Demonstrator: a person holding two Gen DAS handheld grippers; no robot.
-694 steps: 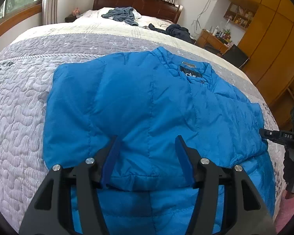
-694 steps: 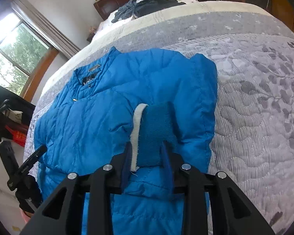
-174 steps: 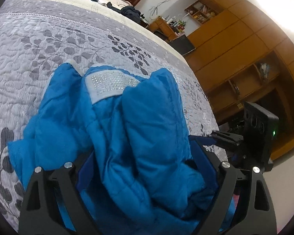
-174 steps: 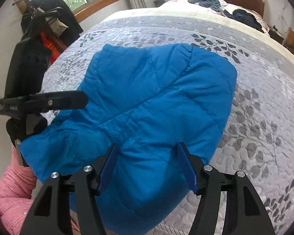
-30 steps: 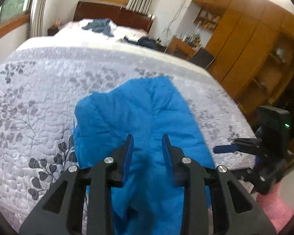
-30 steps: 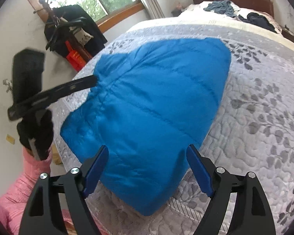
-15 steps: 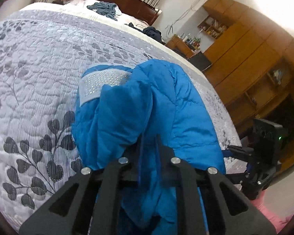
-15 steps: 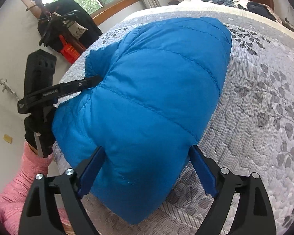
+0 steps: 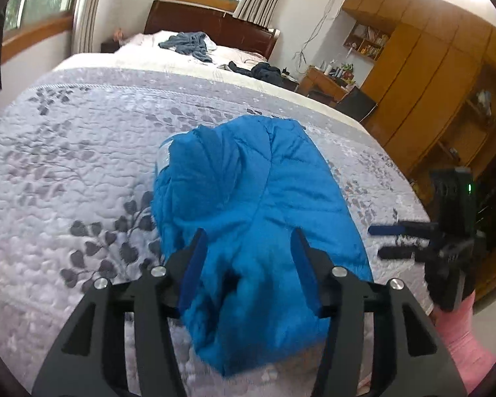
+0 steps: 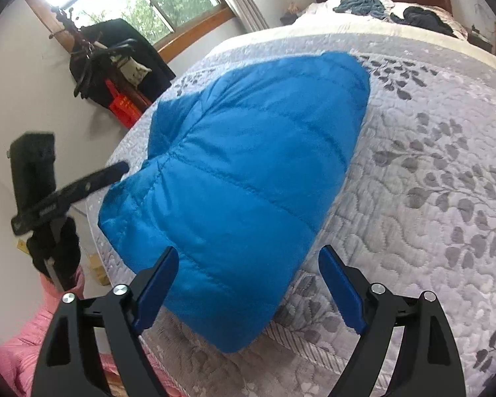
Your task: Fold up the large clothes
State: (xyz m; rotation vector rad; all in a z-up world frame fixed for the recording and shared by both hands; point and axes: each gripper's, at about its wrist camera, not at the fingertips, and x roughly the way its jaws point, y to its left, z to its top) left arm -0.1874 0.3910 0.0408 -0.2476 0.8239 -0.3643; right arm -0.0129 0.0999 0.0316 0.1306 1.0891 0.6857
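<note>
1. You are finishing the fold: the blue jacket [image 10: 248, 172] is lying as a puffy bundle at the near edge of the bed [image 10: 446, 152]
2. Your left claw [image 9: 249, 258] is hovering over it, jaws apart, gripping nothing
3. Your right claw [image 10: 248, 278] is hanging at the bed's edge, jaws spread wide, empty
4. Next you are probably pressing the bundle flat, since the left side is bunching

1. left gripper [image 9: 249, 261] sits at the bottom centre of its own view, jaws spread wide, nothing clamped between them.
2. right gripper [image 10: 248, 284] fills the lower centre of its own view, jaws also wide apart.
3. a pink sleeve [image 10: 26, 347] shows at the lower left of the right view.
</note>
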